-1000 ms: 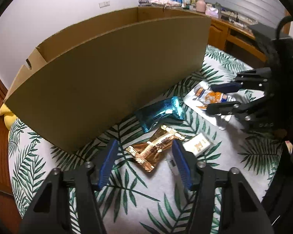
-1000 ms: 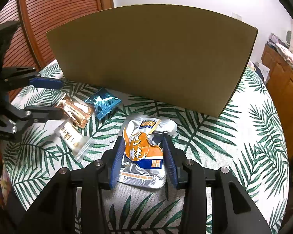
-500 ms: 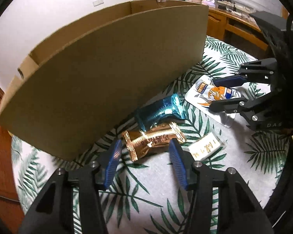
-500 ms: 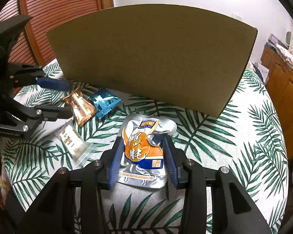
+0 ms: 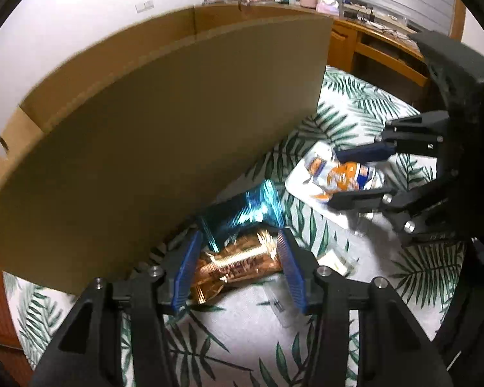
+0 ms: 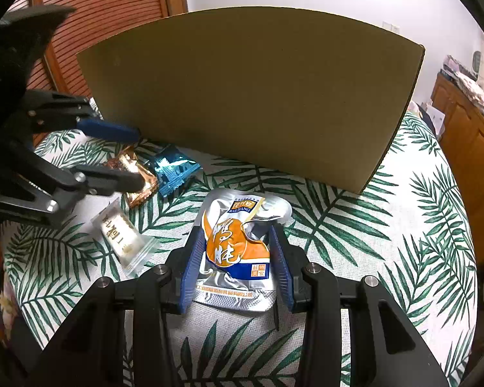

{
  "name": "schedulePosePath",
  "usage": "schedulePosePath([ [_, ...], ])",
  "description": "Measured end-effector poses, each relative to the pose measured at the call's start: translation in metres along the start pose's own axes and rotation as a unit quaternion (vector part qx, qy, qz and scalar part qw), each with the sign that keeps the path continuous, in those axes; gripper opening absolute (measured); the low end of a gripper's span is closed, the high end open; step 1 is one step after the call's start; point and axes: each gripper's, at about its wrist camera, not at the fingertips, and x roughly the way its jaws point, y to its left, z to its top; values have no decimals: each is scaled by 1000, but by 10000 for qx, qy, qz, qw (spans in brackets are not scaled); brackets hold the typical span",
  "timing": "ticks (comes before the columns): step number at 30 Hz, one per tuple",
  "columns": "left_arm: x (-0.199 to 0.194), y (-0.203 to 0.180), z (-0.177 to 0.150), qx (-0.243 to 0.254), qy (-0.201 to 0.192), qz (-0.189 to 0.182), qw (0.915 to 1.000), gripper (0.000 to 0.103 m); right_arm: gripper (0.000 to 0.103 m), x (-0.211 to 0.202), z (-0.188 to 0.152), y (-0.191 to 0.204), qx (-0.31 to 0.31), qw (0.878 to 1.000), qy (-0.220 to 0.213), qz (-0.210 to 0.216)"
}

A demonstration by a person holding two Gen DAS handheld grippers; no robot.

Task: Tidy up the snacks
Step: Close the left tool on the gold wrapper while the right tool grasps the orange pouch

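Left gripper [image 5: 238, 258] closing around copper packet [image 5: 238, 266]

Both black grippers [image 5: 238, 271] [image 6: 237, 258] carry ribbed blue pads and silver screws.

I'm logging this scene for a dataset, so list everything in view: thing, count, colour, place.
cardboard box: 1, brown, standing at the far side of the table
silver pouch: 1, silver with orange and blue print, flat on the cloth, between the right gripper's pads
copper packet: 1, shiny copper-gold, between the left gripper's pads
blue packet: 1, metallic blue, beside the copper packet, near the box
clear packet: 1, clear with a cream bar, left of the silver pouch
tablecloth: 1, white with green palm leaves, covers the table
wooden cabinet: 1, brown, cluttered top, far right
left gripper: 1, black, blue pads, jaws closing
right gripper: 1, black, blue pads, shut on the pouch
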Motion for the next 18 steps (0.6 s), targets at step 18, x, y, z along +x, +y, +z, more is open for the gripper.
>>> schedulePosePath([
  [18,-12,7,-34,-432,144,-51,9990,31,40,0,0,0,4,10000,-1,7],
])
